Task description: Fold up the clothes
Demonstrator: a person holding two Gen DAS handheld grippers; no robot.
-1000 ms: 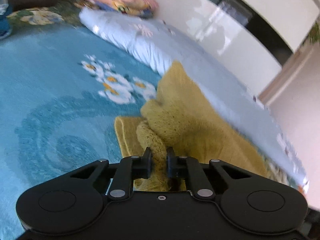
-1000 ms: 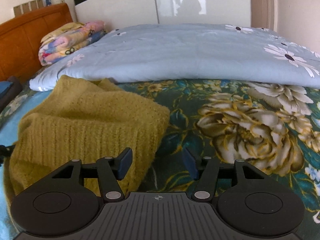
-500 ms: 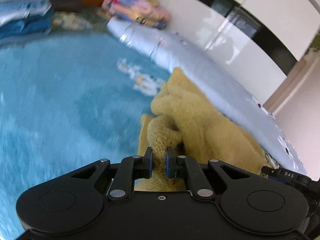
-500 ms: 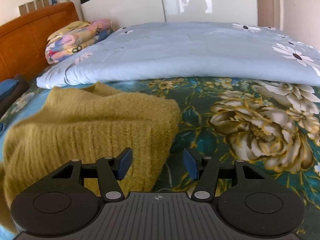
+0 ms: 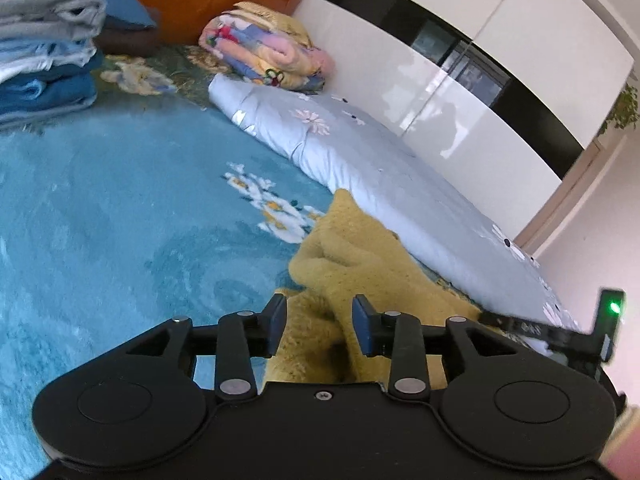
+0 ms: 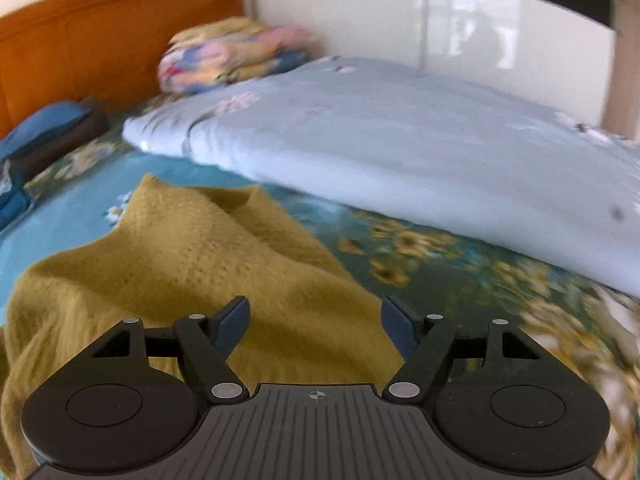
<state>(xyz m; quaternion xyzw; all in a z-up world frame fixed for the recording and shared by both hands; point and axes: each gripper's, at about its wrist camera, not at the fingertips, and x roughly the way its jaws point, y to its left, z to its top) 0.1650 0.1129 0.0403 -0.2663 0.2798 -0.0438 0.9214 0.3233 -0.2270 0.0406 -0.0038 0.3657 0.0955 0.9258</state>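
Observation:
A mustard-yellow knit sweater (image 5: 360, 268) lies bunched on the bed, half on the blue floral blanket (image 5: 120, 208). My left gripper (image 5: 319, 320) stands open right over its near edge, cloth lying loose between the fingers. In the right wrist view the same sweater (image 6: 180, 256) spreads out, folded over, with a peak at its far side. My right gripper (image 6: 316, 320) hovers open above the sweater's right part, holding nothing. The other gripper's body (image 5: 560, 332), with a green light, shows at the right edge of the left wrist view.
A pale blue flowered duvet (image 6: 420, 152) lies along the far side. A rolled colourful blanket (image 5: 268, 52) rests by the orange headboard (image 6: 100, 44). Folded grey and blue clothes (image 5: 44, 52) are stacked at far left. Dark floral sheet (image 6: 500, 288) lies right of the sweater.
My left gripper has opened and let go of the sweater fold it was pinching. My right gripper stayed open and moved left over the sweater.

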